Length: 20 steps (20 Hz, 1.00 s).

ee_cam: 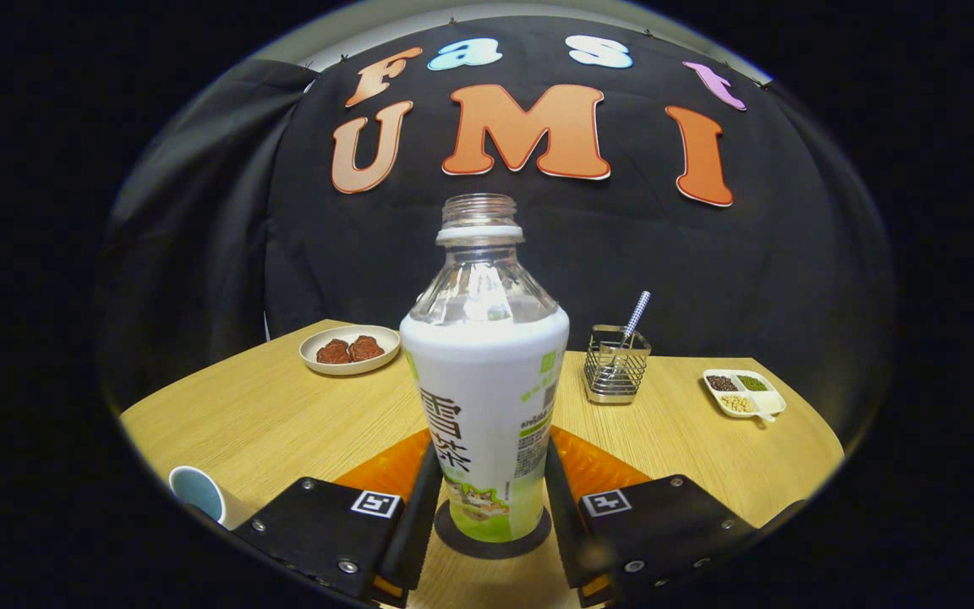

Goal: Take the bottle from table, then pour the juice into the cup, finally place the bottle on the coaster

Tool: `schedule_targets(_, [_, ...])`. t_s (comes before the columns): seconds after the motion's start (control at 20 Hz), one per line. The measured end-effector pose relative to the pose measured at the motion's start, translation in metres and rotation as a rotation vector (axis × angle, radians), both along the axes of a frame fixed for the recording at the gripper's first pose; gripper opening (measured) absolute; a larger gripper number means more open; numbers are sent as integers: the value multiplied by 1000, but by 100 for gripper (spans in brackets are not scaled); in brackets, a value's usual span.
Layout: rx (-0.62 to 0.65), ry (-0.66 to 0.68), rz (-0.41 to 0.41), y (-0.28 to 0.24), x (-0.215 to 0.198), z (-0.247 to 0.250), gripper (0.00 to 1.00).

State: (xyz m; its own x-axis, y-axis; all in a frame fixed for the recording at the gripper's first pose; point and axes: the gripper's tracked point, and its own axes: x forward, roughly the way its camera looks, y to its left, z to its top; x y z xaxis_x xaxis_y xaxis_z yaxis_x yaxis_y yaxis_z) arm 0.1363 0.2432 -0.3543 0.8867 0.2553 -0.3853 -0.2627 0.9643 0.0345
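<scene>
Uncapped bottle (487, 397) on coaster (494, 541) — gripper (487, 499) flanking; cup (197, 492) aside

The bottle (487, 397) hides most of the coaster (492, 541), and the cup (197, 493) is cut off beside the tool (487, 507).

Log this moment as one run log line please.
claw: around bottle, contact unclear | bottle: upright, uncapped, on dark coaster | cup: beside left finger | stage: bottle on coaster

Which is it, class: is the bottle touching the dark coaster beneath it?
Touching. In the gripper view the bottle stands upright with its base on the coaster, no gap under it, between the fingers of the gripper.
</scene>
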Motion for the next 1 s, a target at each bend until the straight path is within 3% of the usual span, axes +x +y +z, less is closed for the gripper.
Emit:
schedule_targets(0.6, [52, 61, -42, -5, 3, -28, 64])
schedule_targets(0.85, [65, 90, 25, 6, -9, -33, 70])
schedule_targets(1.0, [39, 89, 37, 2, -12, -31, 79])
